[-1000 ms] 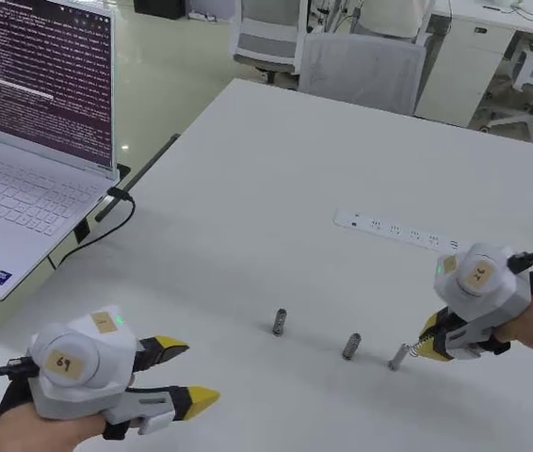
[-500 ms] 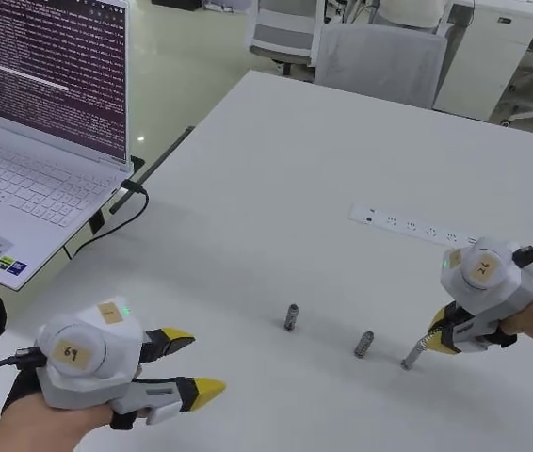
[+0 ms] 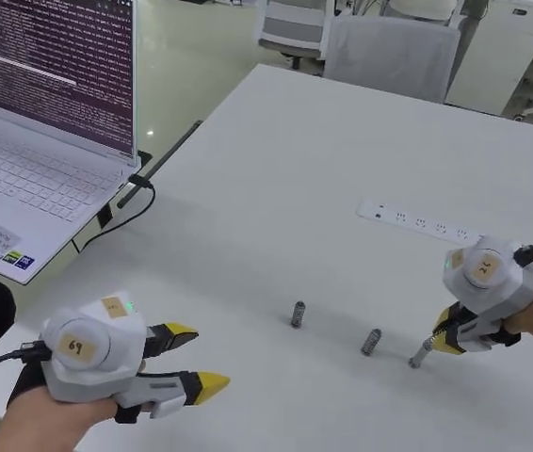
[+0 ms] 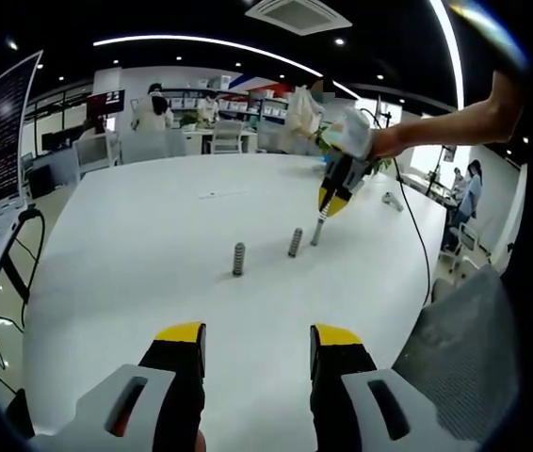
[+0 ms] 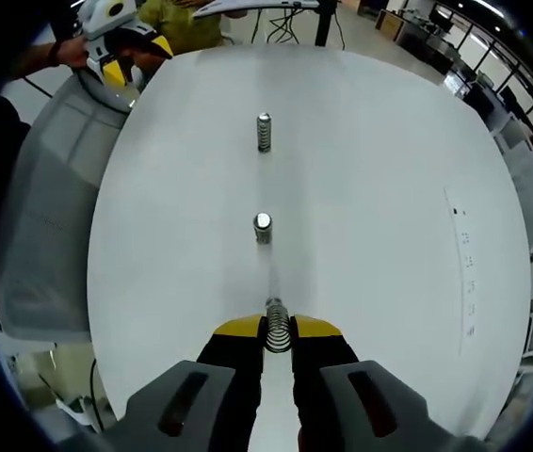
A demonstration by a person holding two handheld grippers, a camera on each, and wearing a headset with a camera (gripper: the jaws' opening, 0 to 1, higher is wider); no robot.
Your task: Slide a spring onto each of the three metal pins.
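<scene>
Two metal pins stand on the white table, each with a spring around it. The third pin leans at the right end of the row. My right gripper is shut on a spring just above that pin's top. In the right gripper view the other two pins line up ahead of the jaws. My left gripper hovers open and holding nothing at the near left, its yellow tips pointing toward the row of pins.
An open laptop sits at the left table edge with a black cable running beside it. A white power strip lies behind the pins. Office chairs stand beyond the far edge.
The head camera has shifted. My right gripper has closed in on the third pin, so less of the spring shows between them. The left gripper stays open in about the same place.
</scene>
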